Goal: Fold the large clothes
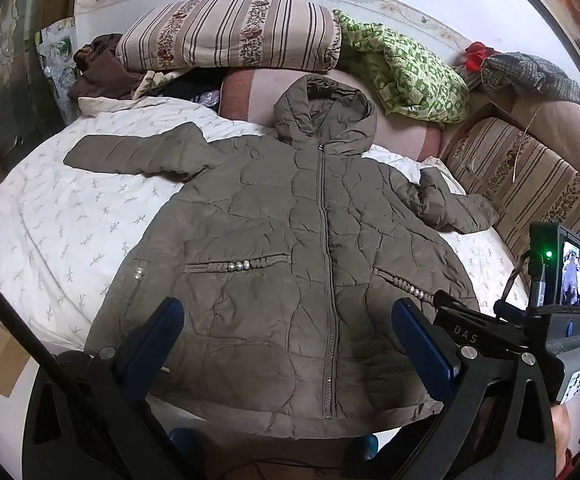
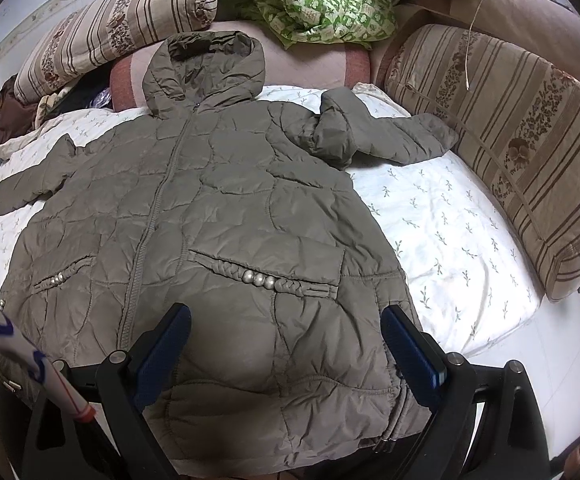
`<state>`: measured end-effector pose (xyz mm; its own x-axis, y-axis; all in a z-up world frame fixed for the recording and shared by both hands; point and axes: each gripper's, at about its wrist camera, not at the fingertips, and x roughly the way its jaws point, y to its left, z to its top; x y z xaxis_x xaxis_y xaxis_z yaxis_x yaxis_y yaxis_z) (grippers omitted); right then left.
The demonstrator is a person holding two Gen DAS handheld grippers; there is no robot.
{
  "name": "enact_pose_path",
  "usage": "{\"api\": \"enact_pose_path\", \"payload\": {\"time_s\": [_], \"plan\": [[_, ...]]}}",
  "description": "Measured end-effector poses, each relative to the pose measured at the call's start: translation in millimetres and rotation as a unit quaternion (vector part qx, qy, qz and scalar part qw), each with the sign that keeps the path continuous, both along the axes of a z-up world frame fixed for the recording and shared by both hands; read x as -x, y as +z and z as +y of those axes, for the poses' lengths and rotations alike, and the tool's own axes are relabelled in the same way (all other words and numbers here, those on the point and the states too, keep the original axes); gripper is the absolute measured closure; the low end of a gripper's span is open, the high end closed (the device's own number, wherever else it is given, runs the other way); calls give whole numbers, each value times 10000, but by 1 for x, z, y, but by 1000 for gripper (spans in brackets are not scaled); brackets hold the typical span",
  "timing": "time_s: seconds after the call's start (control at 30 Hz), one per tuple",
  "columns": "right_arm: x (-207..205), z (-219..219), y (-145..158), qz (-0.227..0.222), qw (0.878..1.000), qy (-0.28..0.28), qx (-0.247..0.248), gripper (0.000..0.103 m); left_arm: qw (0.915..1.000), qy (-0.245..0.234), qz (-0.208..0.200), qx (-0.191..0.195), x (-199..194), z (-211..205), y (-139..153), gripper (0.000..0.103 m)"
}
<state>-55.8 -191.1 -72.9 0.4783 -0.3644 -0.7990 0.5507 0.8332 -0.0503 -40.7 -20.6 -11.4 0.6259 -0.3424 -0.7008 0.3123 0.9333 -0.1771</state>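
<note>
Puffy olive jacket [image 1: 290,248] spread flat on the bed [image 1: 50,220]; both grippers' jaws wide open, empty; slick padding could slip free when pinched.

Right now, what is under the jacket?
The jacket lies zipped, front up, on a white leaf-print sheet; its hood rests on a pink cushion. Whatever lies beneath the jacket's body is covered.

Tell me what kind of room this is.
Most likely a home bedroom: the padded jacket lies on a bed's leaf-print sheet, with a striped folded quilt and green blanket piled by the wall.
</note>
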Motion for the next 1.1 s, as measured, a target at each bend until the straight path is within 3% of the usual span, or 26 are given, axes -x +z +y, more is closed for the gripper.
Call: {"api": "enact_pose_path", "payload": {"time_s": [0.3,0.6,1.1], "plan": [[2,-4,-3,3,10000,-19,-53,5,9993,267,-56,-254,-5,4,0,0],[0,-3,-7,65,10000,-6,-13,5,9869,865,-564,-1240,-30,30,6,0],[-21,9,-9,314,9989,214,274,5,9761,1925,-295,-969,-91,138,14,0]]}}
